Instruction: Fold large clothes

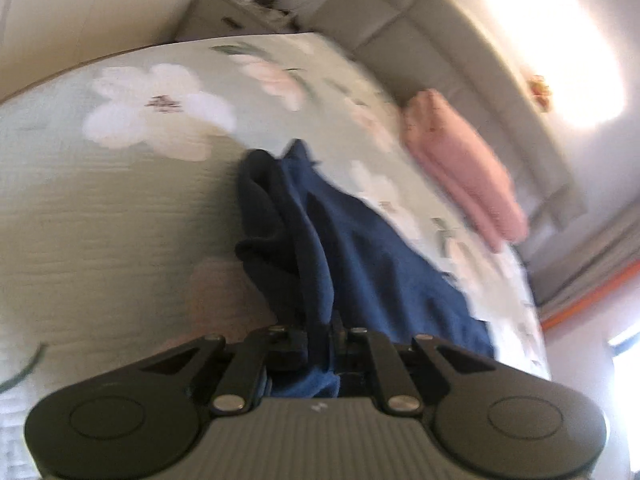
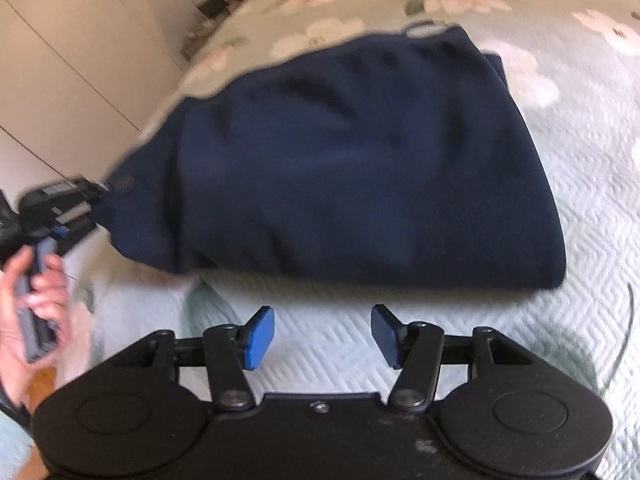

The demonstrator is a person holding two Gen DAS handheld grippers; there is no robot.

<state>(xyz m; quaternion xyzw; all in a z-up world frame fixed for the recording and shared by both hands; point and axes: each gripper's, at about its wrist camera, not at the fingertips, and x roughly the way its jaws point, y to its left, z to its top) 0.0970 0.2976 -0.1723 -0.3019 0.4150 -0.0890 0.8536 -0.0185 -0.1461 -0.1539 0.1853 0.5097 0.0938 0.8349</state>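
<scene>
Navy garment lies partly folded on the bed, which has a pale green quilted cover with big white and pink flowers. Left gripper has its jaws clamped nearly together on a bunched edge of the navy fabric; the cloth runs straight out from between the jaws and drapes away across the cover. From the right wrist view the same gripper sits at the far left edge, pinching the garment's left corner, with the person's hand wrapped around its handle. That corner looks pulled taut and raised off the cover; the rest of the garment rests flat, one rounded folded edge facing the right gripper. Right gripper hovers over bare bedcover just short of that near edge, jaws standing well apart, blue pads showing, nothing between them, not touching the fabric. Pink folded item lies further up the bed near the grey padded headboard, well apart from the navy garment. White cupboard doors stand beyond the bed. Both views are blurred.
</scene>
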